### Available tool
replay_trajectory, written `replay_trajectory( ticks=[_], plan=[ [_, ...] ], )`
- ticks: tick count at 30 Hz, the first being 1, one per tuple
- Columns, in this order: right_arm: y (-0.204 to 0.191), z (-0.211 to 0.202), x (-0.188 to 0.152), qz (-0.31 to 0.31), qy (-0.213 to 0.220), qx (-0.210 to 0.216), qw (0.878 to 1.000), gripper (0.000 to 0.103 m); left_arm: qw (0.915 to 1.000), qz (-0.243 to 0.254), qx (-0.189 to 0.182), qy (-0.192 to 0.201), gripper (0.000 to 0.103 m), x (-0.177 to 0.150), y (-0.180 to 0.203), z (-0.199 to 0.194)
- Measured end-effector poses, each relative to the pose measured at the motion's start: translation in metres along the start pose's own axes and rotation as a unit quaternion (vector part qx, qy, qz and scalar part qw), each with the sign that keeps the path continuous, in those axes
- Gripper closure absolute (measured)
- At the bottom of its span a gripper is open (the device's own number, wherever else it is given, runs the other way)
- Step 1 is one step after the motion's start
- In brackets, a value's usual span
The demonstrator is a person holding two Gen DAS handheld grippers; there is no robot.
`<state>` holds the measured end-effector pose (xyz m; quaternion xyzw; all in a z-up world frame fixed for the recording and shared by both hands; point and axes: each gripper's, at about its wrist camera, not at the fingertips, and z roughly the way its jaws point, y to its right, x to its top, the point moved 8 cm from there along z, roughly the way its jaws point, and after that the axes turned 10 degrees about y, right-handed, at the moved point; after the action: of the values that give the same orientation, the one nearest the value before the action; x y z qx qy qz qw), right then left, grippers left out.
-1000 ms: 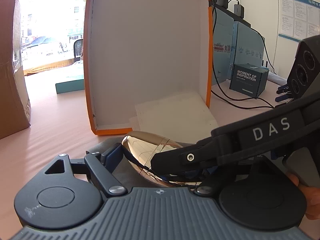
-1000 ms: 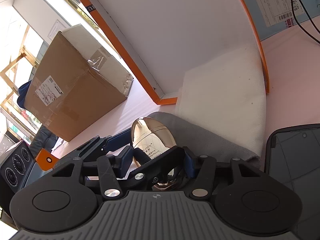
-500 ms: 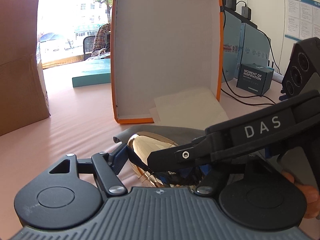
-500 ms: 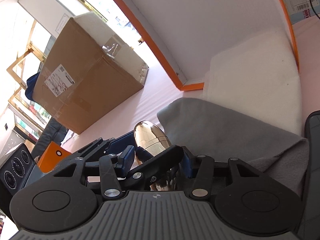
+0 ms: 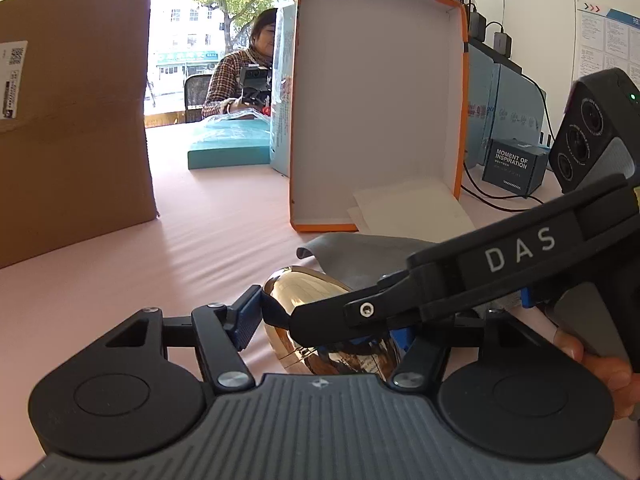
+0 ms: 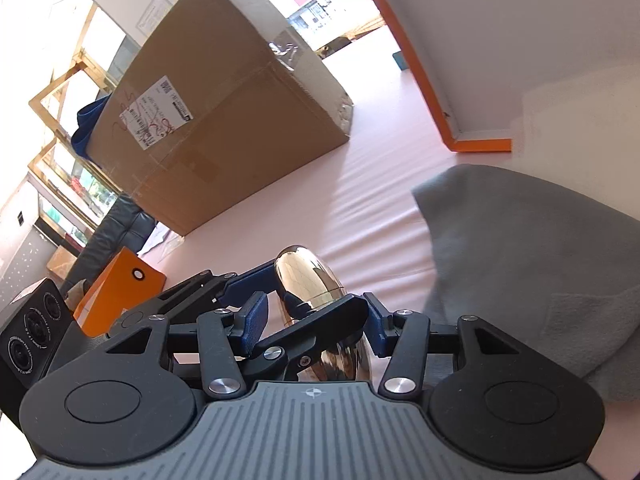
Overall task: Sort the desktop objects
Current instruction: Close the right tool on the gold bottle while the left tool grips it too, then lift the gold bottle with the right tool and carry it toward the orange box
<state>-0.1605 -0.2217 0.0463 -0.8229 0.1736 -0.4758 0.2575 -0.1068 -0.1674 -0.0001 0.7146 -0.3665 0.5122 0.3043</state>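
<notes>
Both grippers meet on one gold egg-shaped case (image 5: 304, 292). Left gripper (image 5: 326, 320) has its blue pads either side of the case; its left pad touches the shell, its right pad sits hidden behind the right tool's finger, so a full clamp is likely but I cannot tell for sure. Right gripper (image 6: 316, 320) straddles the same case (image 6: 308, 276), with the left tool's finger crossing between its pads; whether those pads are pressing or just near, I cannot tell.

The case sits low between the fingers, over the pink tabletop (image 5: 120, 264), with a grey cloth (image 5: 360, 248) just ahead and to the right. An open orange-edged box (image 5: 376, 120) stands further ahead, beyond the cloth.

This looks like a two-tool handover or a joint carry; the pictures do not say which.

To do it well:
- shell is polished and rounded, so it probably slips; keep the pads on the widest part
- never slacken both tools at once
- keep the crossing fingers from levering the case sideways
- move slowly and keep it level
</notes>
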Motion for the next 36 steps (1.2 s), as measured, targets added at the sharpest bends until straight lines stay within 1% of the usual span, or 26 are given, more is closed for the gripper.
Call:
replay_trajectory(
  ticks=[3, 5, 7, 12, 16, 19, 20, 21, 24, 27, 28, 30, 32, 34, 35, 36],
  plan=[
    [-0.029, 0.007, -0.002, -0.022, -0.005, 0.013, 1.0, 0.055, 0.9997, 0.011, 0.015, 0.015, 0.054, 0.007, -0.011, -0.025],
    [-0.045, 0.016, -0.007, -0.031, -0.013, 0.019, 0.999, 0.055, 0.9995, 0.009, 0.025, 0.019, 0.055, 0.007, -0.023, -0.039],
    [-0.059, 0.027, -0.013, -0.037, -0.024, 0.023, 0.999, 0.056, 0.9993, 0.003, 0.034, 0.015, 0.055, 0.003, -0.037, -0.05],
    [-0.082, 0.047, -0.029, -0.074, -0.044, 0.025, 0.996, 0.054, 0.9987, -0.028, 0.042, 0.012, 0.049, -0.011, -0.065, -0.069],
    [-0.077, 0.054, -0.031, -0.069, -0.055, 0.033, 0.996, 0.053, 0.9988, -0.034, 0.035, 0.008, 0.045, -0.013, -0.07, -0.065],
    [-0.07, 0.049, -0.031, -0.071, -0.061, 0.039, 0.995, 0.052, 0.9994, -0.011, 0.032, 0.011, 0.041, -0.015, -0.064, -0.063],
    [-0.067, 0.045, -0.03, -0.073, -0.057, 0.042, 0.995, 0.049, 0.9994, -0.008, 0.031, 0.011, 0.039, -0.015, -0.063, -0.062],
    [-0.064, 0.039, -0.027, -0.075, -0.049, 0.044, 0.995, 0.043, 0.9994, -0.006, 0.031, 0.012, 0.039, -0.016, -0.062, -0.062],
    [-0.054, 0.017, -0.018, -0.091, -0.025, 0.062, 0.994, 0.037, 0.9994, -0.025, 0.024, 0.008, 0.039, -0.016, -0.069, -0.06],
    [-0.045, -0.007, -0.015, -0.127, -0.008, 0.07, 0.989, 0.037, 0.9979, -0.063, 0.016, 0.001, 0.039, -0.018, -0.079, -0.058],
    [-0.043, -0.014, -0.017, -0.148, -0.011, 0.071, 0.986, 0.037, 0.997, -0.077, 0.014, -0.001, 0.039, -0.019, -0.083, -0.057],
    [-0.042, -0.02, -0.027, -0.177, -0.02, 0.079, 0.981, 0.037, 0.9966, -0.081, 0.014, -0.001, 0.039, -0.019, -0.085, -0.056],
    [-0.047, -0.019, -0.038, -0.196, -0.031, 0.089, 0.976, 0.037, 0.9965, -0.083, 0.014, 0.0, 0.039, -0.019, -0.086, -0.055],
    [-0.052, -0.006, -0.05, -0.231, -0.034, 0.071, 0.97, 0.038, 0.9965, -0.082, 0.015, 0.001, 0.039, -0.02, -0.085, -0.055],
    [-0.054, 0.002, -0.055, -0.248, -0.037, 0.06, 0.966, 0.041, 0.9964, -0.083, 0.015, 0.001, 0.039, -0.02, -0.086, -0.055],
    [-0.055, 0.008, -0.06, -0.253, -0.043, 0.059, 0.965, 0.046, 0.9963, -0.085, 0.015, 0.001, 0.039, -0.02, -0.086, -0.055]
  ],
)
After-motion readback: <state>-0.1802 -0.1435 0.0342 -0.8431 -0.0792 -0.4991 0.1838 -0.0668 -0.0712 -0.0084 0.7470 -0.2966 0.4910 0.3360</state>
